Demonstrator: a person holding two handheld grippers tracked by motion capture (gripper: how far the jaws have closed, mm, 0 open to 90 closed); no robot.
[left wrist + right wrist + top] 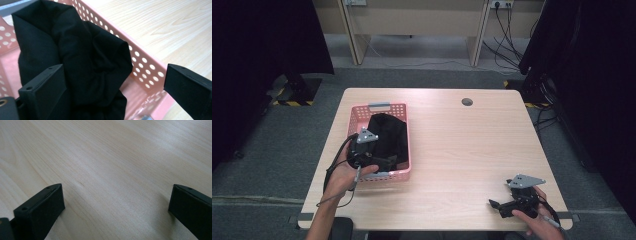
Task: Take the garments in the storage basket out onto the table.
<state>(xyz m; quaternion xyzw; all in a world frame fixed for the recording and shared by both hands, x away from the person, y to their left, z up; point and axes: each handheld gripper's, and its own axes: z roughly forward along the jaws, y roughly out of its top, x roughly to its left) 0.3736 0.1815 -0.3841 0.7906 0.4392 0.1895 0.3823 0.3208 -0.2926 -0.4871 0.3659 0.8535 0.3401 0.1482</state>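
Note:
A pink perforated basket (pixel 355 118) stands on the left half of the wooden table and holds a crumpled black cloth (pixel 388 135). My left gripper (pixel 379 161) hangs over the basket's near end, open, its jaws spread wide on either side of the black cloth (pixel 82 62) with the pink basket wall (pixel 147 67) to its right. My right gripper (pixel 496 206) rests low at the table's near right corner, open, with bare wood between its jaws (pixel 115 202).
A small round grey cap (pixel 467 102) sits in the table top near the far edge. The table's near edge (pixel 432 226) runs close to both hands. Black curtains hang on both sides, and cables lie on the floor behind.

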